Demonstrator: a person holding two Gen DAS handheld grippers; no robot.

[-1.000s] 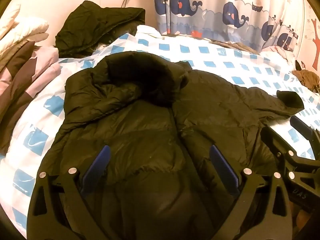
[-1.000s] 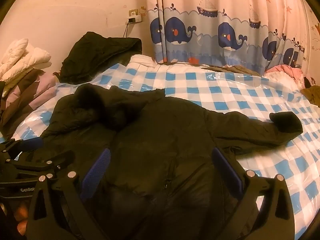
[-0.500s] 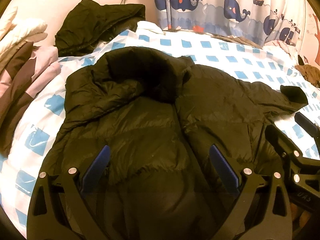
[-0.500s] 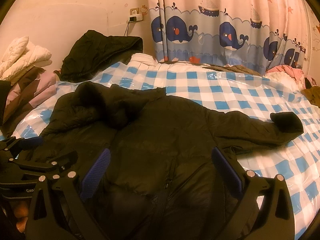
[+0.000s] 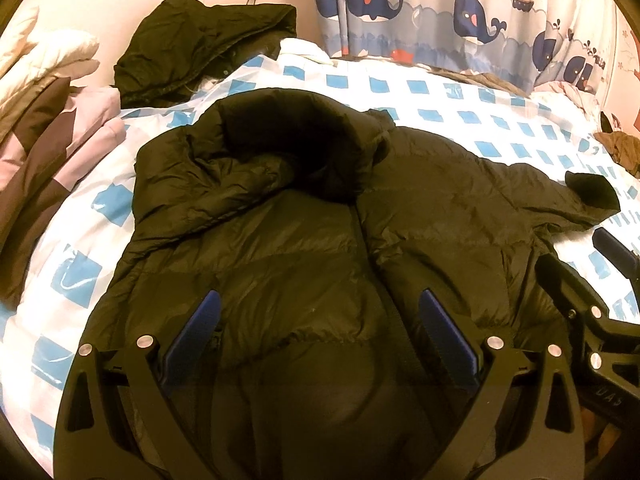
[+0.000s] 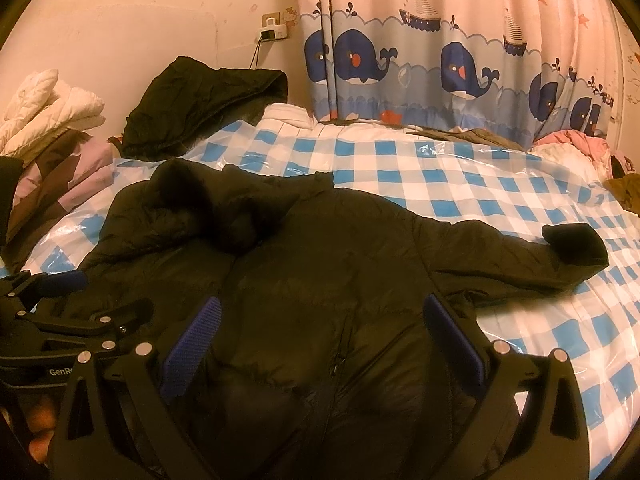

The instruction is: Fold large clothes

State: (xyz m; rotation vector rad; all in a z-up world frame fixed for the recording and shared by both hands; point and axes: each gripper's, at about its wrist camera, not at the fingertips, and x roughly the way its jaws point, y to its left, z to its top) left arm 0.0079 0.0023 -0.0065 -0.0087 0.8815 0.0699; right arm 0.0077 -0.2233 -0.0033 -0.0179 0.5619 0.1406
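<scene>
A dark puffer jacket point(image 5: 304, 248) lies front-up on the bed point(image 6: 460, 184), which is covered in a blue-and-white checked sheet under clear plastic; its hood point(image 5: 296, 140) points toward the whale-print curtain point(image 6: 460, 64); one sleeve point(image 6: 520, 256) stretches out to the right with its cuff on the sheet, while the other is folded in over the chest. The left gripper point(image 5: 320, 336) hovers above the lower front of the jacket, its jaws spread wide with nothing between them; the right gripper point(image 6: 320, 336) hangs beside it over the hem, jaws likewise spread and empty. Another dark garment point(image 6: 204, 100) is heaped against the wall at the bed's far corner; folded pale and pink bedding point(image 6: 52, 148) is stacked at the left edge.
</scene>
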